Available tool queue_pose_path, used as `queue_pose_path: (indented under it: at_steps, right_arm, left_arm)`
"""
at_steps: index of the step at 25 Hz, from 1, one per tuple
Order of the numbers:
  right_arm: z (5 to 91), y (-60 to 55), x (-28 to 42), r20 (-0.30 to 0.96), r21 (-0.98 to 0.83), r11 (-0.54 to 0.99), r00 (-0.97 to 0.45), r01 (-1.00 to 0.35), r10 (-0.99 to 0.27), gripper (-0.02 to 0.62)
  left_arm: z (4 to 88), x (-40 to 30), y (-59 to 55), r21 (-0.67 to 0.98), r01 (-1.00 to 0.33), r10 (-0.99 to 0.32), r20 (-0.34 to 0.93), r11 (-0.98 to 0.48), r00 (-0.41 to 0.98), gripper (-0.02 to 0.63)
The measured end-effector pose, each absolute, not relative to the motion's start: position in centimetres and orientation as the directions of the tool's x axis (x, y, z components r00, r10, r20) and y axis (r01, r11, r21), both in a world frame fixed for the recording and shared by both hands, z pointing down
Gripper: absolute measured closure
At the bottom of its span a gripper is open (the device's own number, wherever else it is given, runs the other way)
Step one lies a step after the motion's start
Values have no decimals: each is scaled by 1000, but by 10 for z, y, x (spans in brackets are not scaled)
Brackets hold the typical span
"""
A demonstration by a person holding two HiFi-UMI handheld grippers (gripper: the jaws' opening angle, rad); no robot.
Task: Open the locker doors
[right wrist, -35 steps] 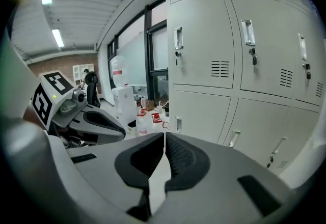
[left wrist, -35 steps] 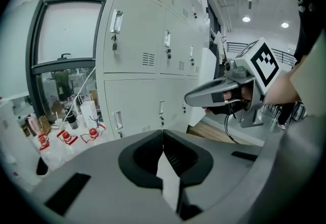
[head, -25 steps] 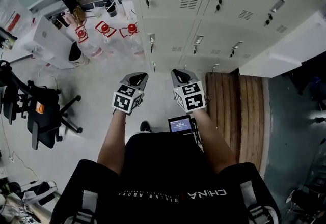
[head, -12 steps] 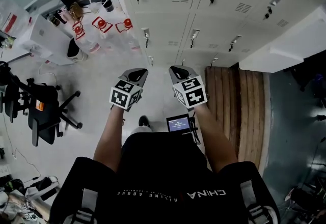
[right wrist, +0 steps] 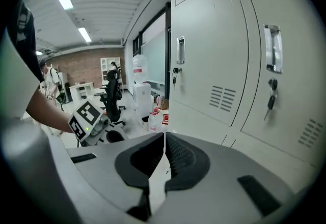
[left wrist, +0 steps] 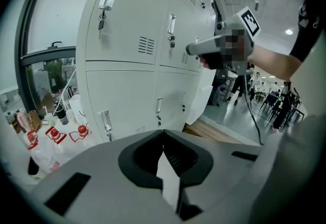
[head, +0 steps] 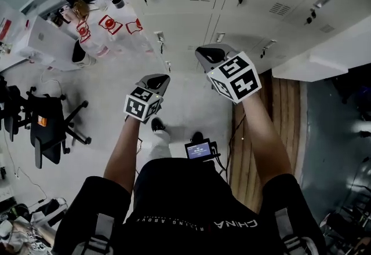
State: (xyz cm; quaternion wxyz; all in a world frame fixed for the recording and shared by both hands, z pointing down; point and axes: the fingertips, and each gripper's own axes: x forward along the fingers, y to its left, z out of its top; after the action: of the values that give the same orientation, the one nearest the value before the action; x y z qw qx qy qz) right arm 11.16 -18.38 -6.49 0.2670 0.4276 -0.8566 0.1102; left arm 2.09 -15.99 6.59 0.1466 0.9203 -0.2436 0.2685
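Lockers (head: pixel 191 22) in pale grey across top of head view, doors (right wrist: pixel 214 65) ahead shut flat; plank flooring (head: pixel 290 120) at their foot on right; black office chair (head: pixel 46 126) well off to left; right gripper (head: pixel 210 54) held higher, near middle-row doors, jaws pressed together, empty, touching nothing; left gripper (head: pixel 155 81) lower, jaws likewise together, empty; keys (right wrist: pixel 271 96) hanging under handles (right wrist: pixel 272 49).

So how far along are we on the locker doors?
Done: one door at the right looks already swung out. In hand: nothing; left gripper and right gripper are shut, empty, clear of the handles. Left: the closed doors ahead, keys hanging in their locks.
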Motion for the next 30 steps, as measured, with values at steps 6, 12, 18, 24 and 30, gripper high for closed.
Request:
queue_pose_path:
  at_steps: [6,12,18,24,30]
  right_arm:
    - [-44,-251,111,629,153,631,-418,-760,-656,559]
    - [114,-266,92,705,91,618,-388,-781,-594,558]
    - [272,-273,71,741,97,657,-387,-748,-549,558]
    - [391,-283,73,751,118,653,-363,-748,-552,558]
    - [481,-292,67,724,82,617,-378,-783,-576,559]
  left_arm:
    - [80,13,-218,136,-507,-358,555,-852,751,586]
    - [165,-1,-264,105,-447,-313,574,-889,757,586]
    - [308,6,-282,34,-392,-288,622,-919,728,586]
    - [431,5,-300,10,-428,-322,644,-904,694,586]
    - [541,3,-316,-8,-483,-368,658,-876,657,586]
